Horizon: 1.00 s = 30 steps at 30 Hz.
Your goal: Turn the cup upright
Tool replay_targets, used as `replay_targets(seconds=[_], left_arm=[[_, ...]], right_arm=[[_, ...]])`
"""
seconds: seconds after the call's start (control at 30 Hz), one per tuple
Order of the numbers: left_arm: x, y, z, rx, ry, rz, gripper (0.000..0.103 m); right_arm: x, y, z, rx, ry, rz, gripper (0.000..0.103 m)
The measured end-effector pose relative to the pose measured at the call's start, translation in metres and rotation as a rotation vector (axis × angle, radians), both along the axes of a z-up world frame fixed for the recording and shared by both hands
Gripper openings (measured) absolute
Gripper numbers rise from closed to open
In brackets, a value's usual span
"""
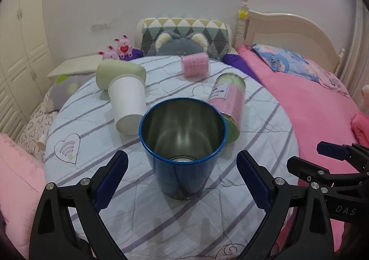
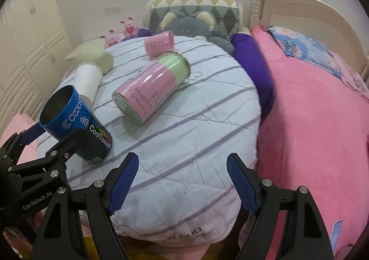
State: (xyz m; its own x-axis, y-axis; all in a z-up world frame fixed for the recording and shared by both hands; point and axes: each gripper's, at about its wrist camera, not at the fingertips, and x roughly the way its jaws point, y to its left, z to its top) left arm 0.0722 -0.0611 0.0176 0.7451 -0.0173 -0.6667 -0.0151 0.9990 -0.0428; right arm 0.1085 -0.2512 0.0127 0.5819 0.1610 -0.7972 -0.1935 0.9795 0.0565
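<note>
A blue metal cup (image 1: 183, 144) with a steel inside stands upright, mouth up, on the round striped cushion (image 1: 161, 218). My left gripper (image 1: 182, 179) is open with its blue pads either side of the cup's lower body, not touching it. In the right wrist view the same cup (image 2: 76, 121) reads "CoolTowel" and the left gripper's fingers (image 2: 46, 144) flank it. My right gripper (image 2: 182, 181) is open and empty above the cushion's front edge (image 2: 184, 225). It also shows in the left wrist view (image 1: 334, 163) at the right.
A white paper cup (image 1: 128, 105) lies on its side behind the blue cup. A pink and green can (image 1: 227, 105) lies beside it. A small pink cup (image 1: 195, 66) and a green cup (image 1: 120, 74) lie farther back. A pink blanket (image 1: 311, 110) covers the bed at right.
</note>
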Motion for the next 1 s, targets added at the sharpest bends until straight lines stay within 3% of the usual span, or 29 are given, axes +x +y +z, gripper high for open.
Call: replay_targets(seconds=[0.4,0.63,0.87,1.0], left_arm=[[-0.046,0.019,0.022,0.029,-0.149,-0.054,0.103],[-0.069,0.036,0.017,0.029,-0.208,-0.056,0.103],[-0.078,0.047,0.004,0.042,-0.248,-0.041,0.103],[-0.084,0.048,-0.001,0.080,-0.321,-0.056,0.103]], right_arm=[[-0.053,0.000,0.011,0.068,-0.110,-0.104,0.080],[-0.073,0.020,-0.001,0.111,-0.127,-0.072,0.080],[-0.091,0.040,-0.007,0.106,-0.193,-0.020,0.080],[-0.101,0.043,-0.008,0.113,-0.259,-0.016,0.080]])
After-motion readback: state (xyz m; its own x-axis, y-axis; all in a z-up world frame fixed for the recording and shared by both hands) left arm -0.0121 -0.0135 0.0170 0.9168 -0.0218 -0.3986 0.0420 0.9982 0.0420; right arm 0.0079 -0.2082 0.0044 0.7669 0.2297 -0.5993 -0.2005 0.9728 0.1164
